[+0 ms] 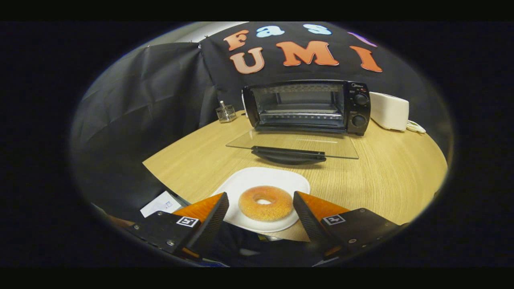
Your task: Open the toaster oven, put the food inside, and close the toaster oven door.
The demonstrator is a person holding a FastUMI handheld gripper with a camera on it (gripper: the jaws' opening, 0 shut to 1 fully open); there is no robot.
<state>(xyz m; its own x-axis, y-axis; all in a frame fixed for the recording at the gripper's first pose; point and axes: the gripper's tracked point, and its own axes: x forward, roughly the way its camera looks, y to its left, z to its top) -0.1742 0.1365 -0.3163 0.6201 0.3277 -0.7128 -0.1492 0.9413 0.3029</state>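
Gripper (261, 200) — fingers spread wide, one on each side of the donut (265, 202), neither one touching it.

Donut — sugared ring, lying flat on the plate (257, 178), on the half of it nearer the fingers.

Plate — white, rounded-square, at the near edge of the table (385, 176); its near rim appears to hang slightly past that edge.

Oven (307, 106) — black, at the far edge of the table beyond the plate. Two knobs (360, 109) stacked on its right panel; the inside shows a wire rack.

Door (295, 145) — glass, swung fully down, lying level above the table between oven and plate, with its dark handle (288, 153) along the edge nearest the plate.

Toaster (388, 110) — white, just right of the oven, at the far right edge.

Small glass holder (226, 112) — left of the oven, at the far left corner.

Paper (160, 203) — white sheet, below the table's near left edge.
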